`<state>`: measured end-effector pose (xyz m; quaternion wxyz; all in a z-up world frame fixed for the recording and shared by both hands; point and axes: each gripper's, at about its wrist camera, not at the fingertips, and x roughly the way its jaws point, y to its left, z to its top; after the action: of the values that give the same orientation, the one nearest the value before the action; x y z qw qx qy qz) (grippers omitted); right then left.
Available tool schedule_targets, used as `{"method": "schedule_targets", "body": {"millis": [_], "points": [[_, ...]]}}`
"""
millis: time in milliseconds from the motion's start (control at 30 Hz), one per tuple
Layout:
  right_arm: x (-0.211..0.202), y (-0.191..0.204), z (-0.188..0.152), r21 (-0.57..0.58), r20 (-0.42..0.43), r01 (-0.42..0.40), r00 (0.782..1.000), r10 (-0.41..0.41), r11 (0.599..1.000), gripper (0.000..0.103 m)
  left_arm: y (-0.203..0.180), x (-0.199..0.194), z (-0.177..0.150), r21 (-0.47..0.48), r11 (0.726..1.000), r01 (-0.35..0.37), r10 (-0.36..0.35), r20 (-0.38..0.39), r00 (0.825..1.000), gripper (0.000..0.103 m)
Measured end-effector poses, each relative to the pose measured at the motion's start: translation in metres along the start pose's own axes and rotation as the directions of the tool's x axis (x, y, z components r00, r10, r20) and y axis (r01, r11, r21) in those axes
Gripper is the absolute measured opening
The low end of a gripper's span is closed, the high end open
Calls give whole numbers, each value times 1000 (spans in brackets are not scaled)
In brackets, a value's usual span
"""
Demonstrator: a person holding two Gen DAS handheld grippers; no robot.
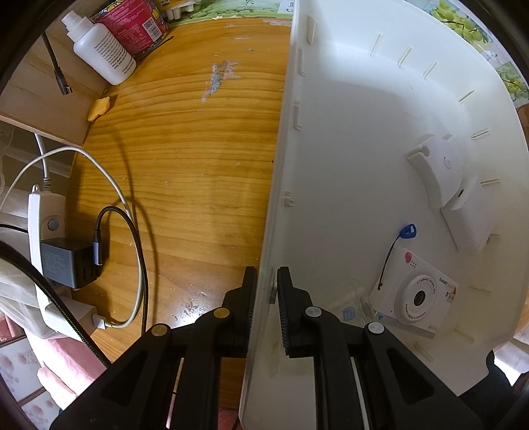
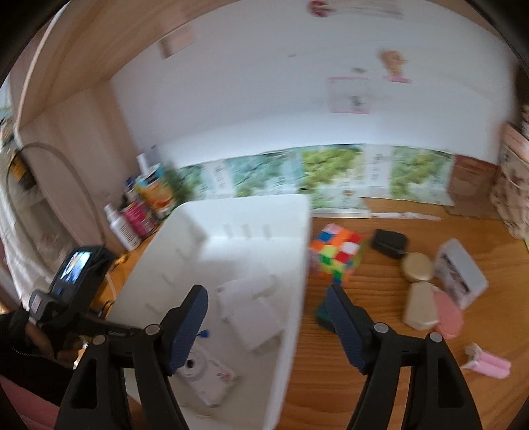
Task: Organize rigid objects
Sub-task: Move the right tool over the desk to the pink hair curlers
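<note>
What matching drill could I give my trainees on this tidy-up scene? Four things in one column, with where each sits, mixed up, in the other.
Things:
1. toy camera
2. puzzle cube
3. white bottle
4. black charger

Places:
A. plugged into the power strip at the table's left edge
B. on the bare table, just right of the bin
C. lying inside the white bin
D. standing beside the red cup in the far left corner

Pairs: 1-C, 2-B, 3-D, 4-A
</note>
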<state>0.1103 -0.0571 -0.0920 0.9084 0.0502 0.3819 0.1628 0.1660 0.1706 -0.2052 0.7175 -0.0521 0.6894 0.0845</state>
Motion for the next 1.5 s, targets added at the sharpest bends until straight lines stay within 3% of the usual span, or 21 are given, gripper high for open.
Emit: {"method": "schedule_targets", "body": {"millis": [333,633,900,1100,1500], "points": [[-23,-68,-7,155,63,182,979,-194,971,81,-1,-1,1,5,1000,-6,6,-2,1000,14],[-35,-121,-25,254,37,334,935,-354,908,83,-5,1,1,13,1000,-20,20,-10,1000,14],[-40,-163,-47,340,-30,445,886,-463,829,100,-6,4,2,8,1000,-29,29,-17,999,15],[-33,-193,-64,411,-119,496,861,-494,765,100,-8,6,2,-1,999,-37,37,-19,999,16],[-5,-228,-86,522,-276,524,850,-448,673,100,-4,9,5,-23,999,-41,40,-33,999,16]]}}
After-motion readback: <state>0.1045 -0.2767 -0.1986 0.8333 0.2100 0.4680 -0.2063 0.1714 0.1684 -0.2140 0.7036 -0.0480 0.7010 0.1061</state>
